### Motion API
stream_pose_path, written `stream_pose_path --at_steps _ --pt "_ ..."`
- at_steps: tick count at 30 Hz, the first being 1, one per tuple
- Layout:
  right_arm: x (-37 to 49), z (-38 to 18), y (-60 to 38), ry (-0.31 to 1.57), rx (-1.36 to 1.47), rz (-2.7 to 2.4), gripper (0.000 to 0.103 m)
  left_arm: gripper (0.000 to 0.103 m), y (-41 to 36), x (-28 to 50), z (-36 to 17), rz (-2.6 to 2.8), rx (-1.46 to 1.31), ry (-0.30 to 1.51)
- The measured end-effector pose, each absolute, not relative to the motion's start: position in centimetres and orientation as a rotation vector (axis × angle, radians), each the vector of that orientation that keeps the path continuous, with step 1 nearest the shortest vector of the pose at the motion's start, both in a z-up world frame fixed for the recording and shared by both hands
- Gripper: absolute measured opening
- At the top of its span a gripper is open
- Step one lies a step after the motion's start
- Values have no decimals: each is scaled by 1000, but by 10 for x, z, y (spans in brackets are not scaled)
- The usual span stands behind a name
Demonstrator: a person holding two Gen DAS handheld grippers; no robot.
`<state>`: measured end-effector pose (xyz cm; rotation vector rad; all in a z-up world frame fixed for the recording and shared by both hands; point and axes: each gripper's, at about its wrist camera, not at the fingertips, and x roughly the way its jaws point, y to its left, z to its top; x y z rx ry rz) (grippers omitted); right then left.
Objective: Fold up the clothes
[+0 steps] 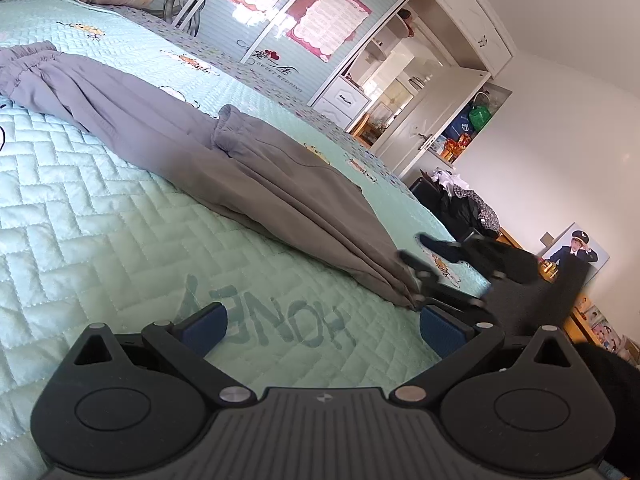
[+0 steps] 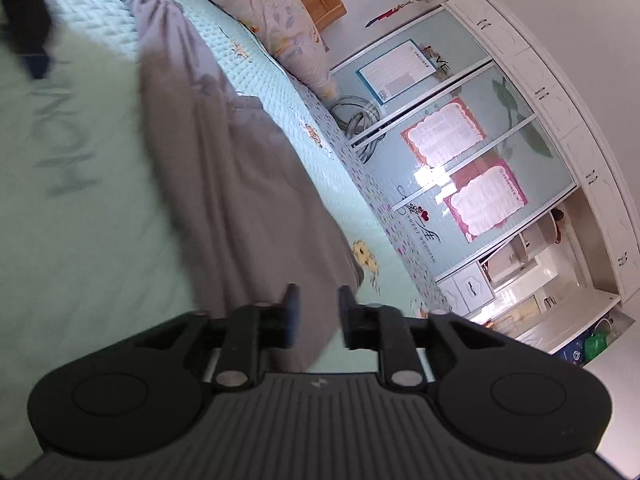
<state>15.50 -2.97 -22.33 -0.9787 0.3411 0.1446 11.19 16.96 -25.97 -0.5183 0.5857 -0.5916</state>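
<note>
Pale mint quilted bedspread (image 1: 100, 216) covers a bed that fills most of both views, with large grey letters printed on it near the left gripper. Behind the bed stands a white wardrobe (image 1: 452, 12) with pale blue sliding doors carrying pink-bordered posters. Its open white side compartment (image 1: 476, 120) holds a green bag and some orange and blue packages, too small to name. A floral pillow (image 2: 280, 12) lies at the head of the bed.

A pair of grey trousers with an elastic waistband (image 1: 168, 128) lies lengthwise on the bedspread, one end folded back over the middle so its cuff rests on top.

The left gripper (image 1: 324, 326), black with blue pads, hangs low over the bedspread, tilted slightly downward. Its jaws stand wide apart with only printed bedspread between them; the trousers lie ahead of them, the nearest fabric edge just beyond the right-hand pad.

The right gripper (image 2: 316, 314) points along the trousers (image 2: 248, 184) from their near end, also angled a little downward. Its jaws stand narrowly apart. Grey fabric shows through the gap and beneath them, but the pads do not press on it. In the left wrist view this gripper (image 1: 424, 264) appears blurred, right at the near end of the trousers.
</note>
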Motion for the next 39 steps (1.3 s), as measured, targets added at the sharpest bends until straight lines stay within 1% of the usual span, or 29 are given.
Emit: stream_pose_path --at_steps 1,2,3,6,7,9,11,15,18,20,22,23,27,28,29,30,31,33,36,39 --pt "158 -228 -27 405 -965 182 23 102 169 111 -259 -592 -514 585" --pt "159 -232 -25 478 -945 229 0 102 169 111 -260 -593 -510 584" --pt "154 -231 -26 497 -915 269 2 102 169 111 -260 -594 -510 584" --pt "142 -208 -37 432 -820 275 3 102 163 112 -257 -584 -518 583" --pt "146 -197 -44 403 -780 244 5 102 162 112 -256 -581 -518 582" --pt "176 -178 -64 393 -677 180 13 102 160 112 -256 -576 -510 578" --pt "215 -165 -87 412 -573 134 15 102 157 111 -255 -573 -496 574" --pt "293 -173 -115 489 -415 115 15 102 151 110 -254 -566 -449 571" --pt "349 -198 -126 586 -321 113 15 102 145 111 -253 -563 -405 571" --pt "377 -211 -144 645 -230 71 27 102 146 113 -253 -569 -407 572" --pt "358 -211 -152 641 -124 63 28 102 147 115 -253 -574 -412 573" --pt "350 -207 -158 629 -116 64 28 102 148 116 -253 -576 -421 573" --pt "318 -192 -154 501 -82 104 31 102 146 120 -252 -581 -440 576" --pt "319 -188 -152 472 -56 112 35 102 145 121 -252 -580 -440 576" --pt "327 -186 -153 462 -39 103 43 102 144 121 -252 -579 -439 577" --pt "336 -188 -152 472 -26 85 48 102 144 121 -252 -577 -437 576" --pt "348 -197 -148 523 -25 86 50 102 143 121 -251 -576 -434 576" --pt "372 -220 -138 663 -52 102 47 102 143 120 -251 -575 -431 574" --pt "352 -215 -126 608 -67 69 48 102 143 118 -251 -579 -431 573" --pt "322 -201 -103 483 -105 116 50 102 144 119 -250 -578 -450 574"
